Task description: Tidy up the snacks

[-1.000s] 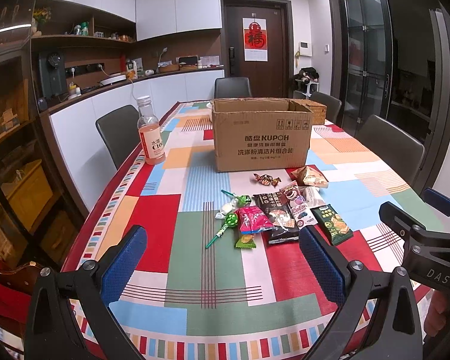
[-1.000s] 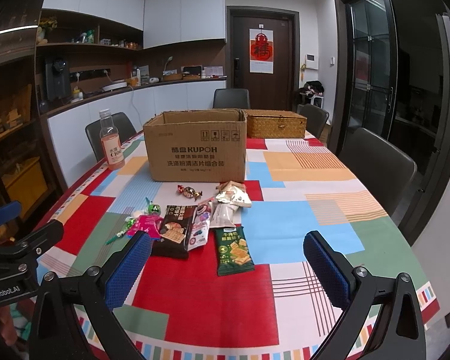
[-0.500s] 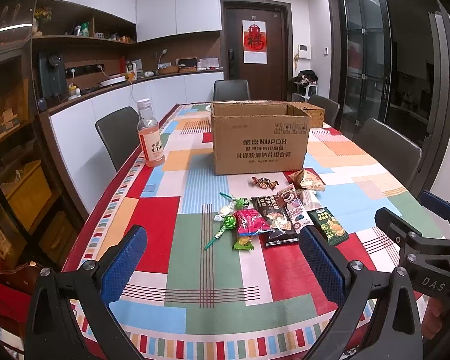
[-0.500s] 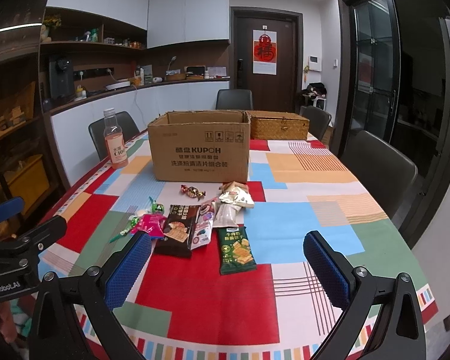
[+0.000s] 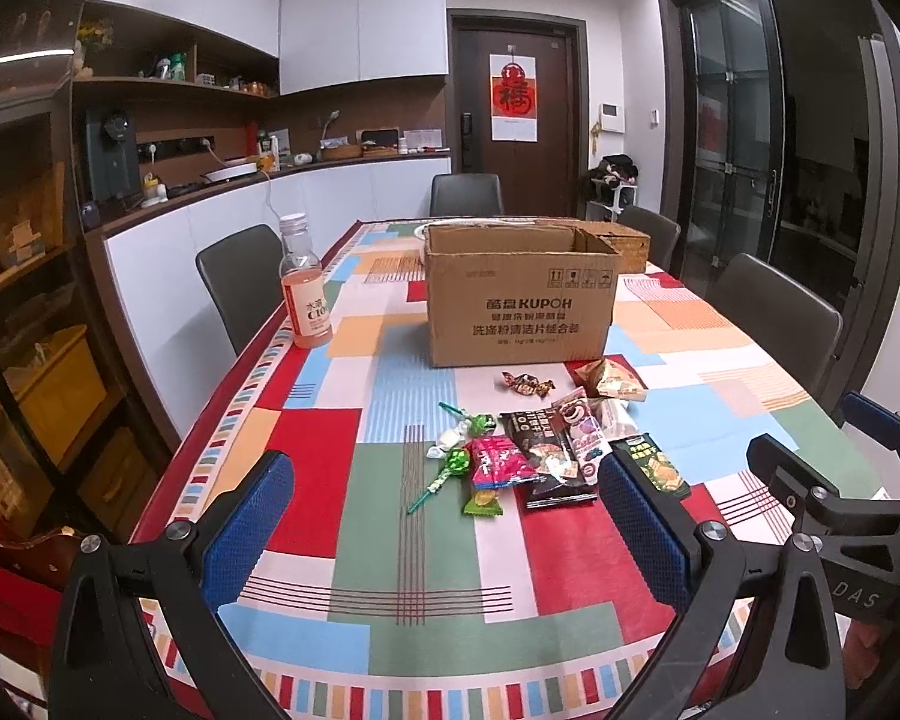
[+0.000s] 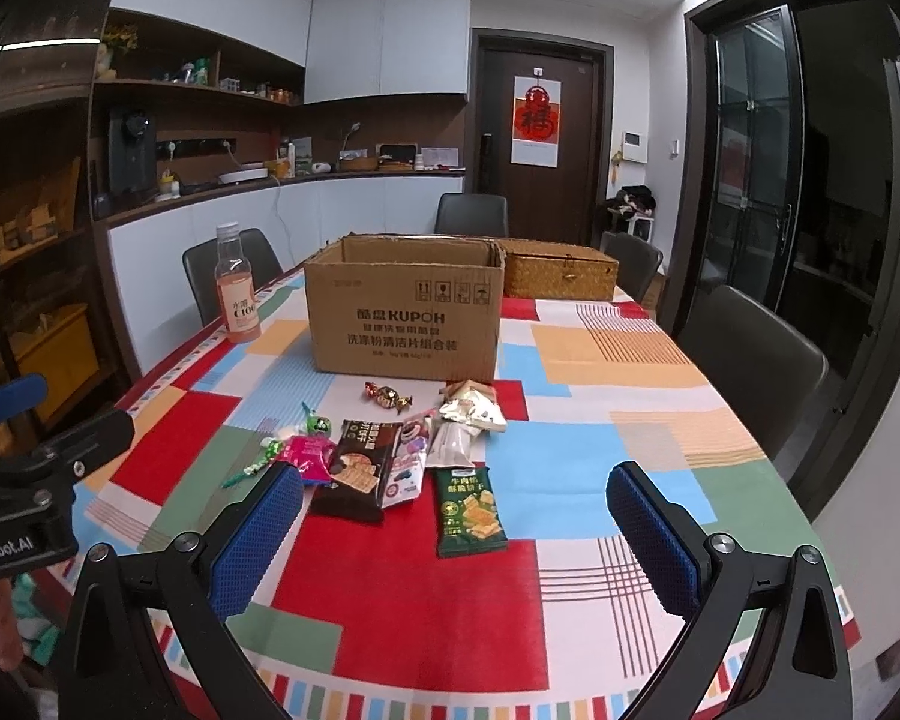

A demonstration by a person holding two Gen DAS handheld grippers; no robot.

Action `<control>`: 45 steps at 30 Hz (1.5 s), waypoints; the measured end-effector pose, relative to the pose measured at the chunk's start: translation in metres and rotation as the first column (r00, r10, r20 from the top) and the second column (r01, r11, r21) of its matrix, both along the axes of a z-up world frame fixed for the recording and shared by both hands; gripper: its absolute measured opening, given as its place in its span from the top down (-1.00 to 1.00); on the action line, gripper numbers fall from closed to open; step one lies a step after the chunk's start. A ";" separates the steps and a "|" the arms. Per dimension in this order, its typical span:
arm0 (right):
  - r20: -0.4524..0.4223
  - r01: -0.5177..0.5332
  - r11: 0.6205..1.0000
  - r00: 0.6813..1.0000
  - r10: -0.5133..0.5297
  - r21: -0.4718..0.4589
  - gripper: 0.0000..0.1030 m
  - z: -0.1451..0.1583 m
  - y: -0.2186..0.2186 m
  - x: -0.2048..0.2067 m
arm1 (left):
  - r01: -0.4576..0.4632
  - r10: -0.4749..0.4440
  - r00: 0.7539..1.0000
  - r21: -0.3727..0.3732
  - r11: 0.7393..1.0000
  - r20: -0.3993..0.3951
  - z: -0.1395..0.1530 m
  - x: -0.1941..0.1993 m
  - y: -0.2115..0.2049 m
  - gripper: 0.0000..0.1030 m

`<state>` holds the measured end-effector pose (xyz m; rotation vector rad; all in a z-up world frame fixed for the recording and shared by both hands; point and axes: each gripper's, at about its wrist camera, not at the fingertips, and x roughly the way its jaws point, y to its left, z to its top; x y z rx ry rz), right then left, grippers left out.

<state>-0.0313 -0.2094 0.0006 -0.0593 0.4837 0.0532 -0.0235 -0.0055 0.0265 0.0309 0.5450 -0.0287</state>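
Both grippers hang above the near edge of the table [image 5: 306, 456], side by side and holding nothing: the left gripper [image 5: 444, 531] has its blue pads spread wide, and the right gripper [image 6: 453, 537] is spread just as wide. The snacks lie in a loose cluster near the middle of the table, between the near edge and the box [image 5: 519, 294], which stands open-topped farther back. In the left view the cluster runs from a green lollipop [image 5: 453, 465] and a pink packet [image 5: 501, 462] on its left, through a dark biscuit pack [image 5: 546, 456] with a purple-printed packet [image 5: 582, 435] overlapping its right side, to a green pack [image 5: 657, 465] on the right, partly behind the left gripper's right pad. A wrapped candy [image 5: 528, 383] lies alone just in front of the box, and a tan packet [image 5: 609, 378] lies beside it to the right. In the right view the green pack [image 6: 469, 510] lies nearest the near edge, apart from the rest. A bottle [image 5: 305, 285] of pink drink stands upright by the left edge, and a wicker basket [image 6: 561, 276] sits behind the box on its right.
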 end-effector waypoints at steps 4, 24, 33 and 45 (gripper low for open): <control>-0.008 0.006 1.000 1.000 -0.006 0.009 -0.98 -0.003 -0.004 0.005 | 0.003 -0.003 1.000 0.006 1.000 -0.007 -0.003 0.004 -0.004 -1.00; -0.032 -0.005 1.000 0.999 0.006 0.017 -0.98 -0.014 -0.005 0.024 | 0.002 -0.002 1.000 0.024 1.000 -0.026 -0.015 0.024 -0.003 -1.00; -0.086 -0.015 1.000 0.996 0.017 0.021 -0.98 -0.031 -0.005 0.055 | 0.016 -0.013 0.998 0.042 0.999 -0.068 -0.034 0.052 -0.007 -0.82; -0.250 -0.042 0.997 0.967 0.056 0.063 -0.54 -0.075 -0.008 0.116 | 0.045 -0.048 0.976 -0.017 0.999 -0.211 -0.073 0.115 -0.014 -0.45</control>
